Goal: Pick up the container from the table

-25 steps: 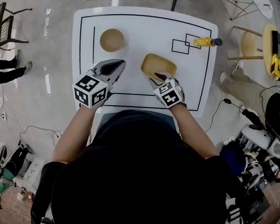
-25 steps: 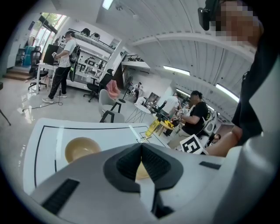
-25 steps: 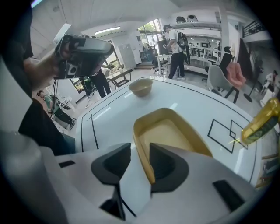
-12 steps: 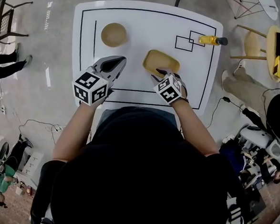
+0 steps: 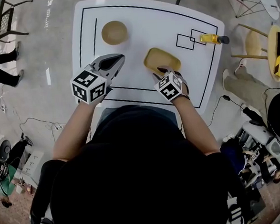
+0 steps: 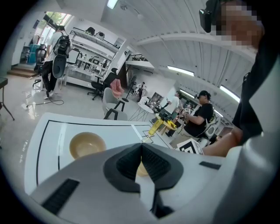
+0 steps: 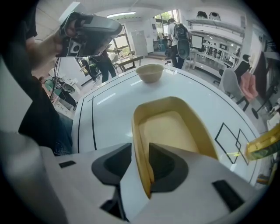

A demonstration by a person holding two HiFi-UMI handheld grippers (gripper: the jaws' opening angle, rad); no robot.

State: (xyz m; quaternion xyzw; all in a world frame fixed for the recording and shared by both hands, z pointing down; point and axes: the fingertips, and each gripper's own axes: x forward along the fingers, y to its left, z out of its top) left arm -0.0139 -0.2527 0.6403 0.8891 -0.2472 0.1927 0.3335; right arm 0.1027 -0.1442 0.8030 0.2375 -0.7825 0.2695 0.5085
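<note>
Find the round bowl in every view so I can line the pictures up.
Head view: the round bowl sits upper left on the white table, left of the container.
Left gripper view: it is left of centre, below the middle.
Right gripper view: it is top centre, beyond the container.
Shared landmark: the yellow bottle lying on the table.
</note>
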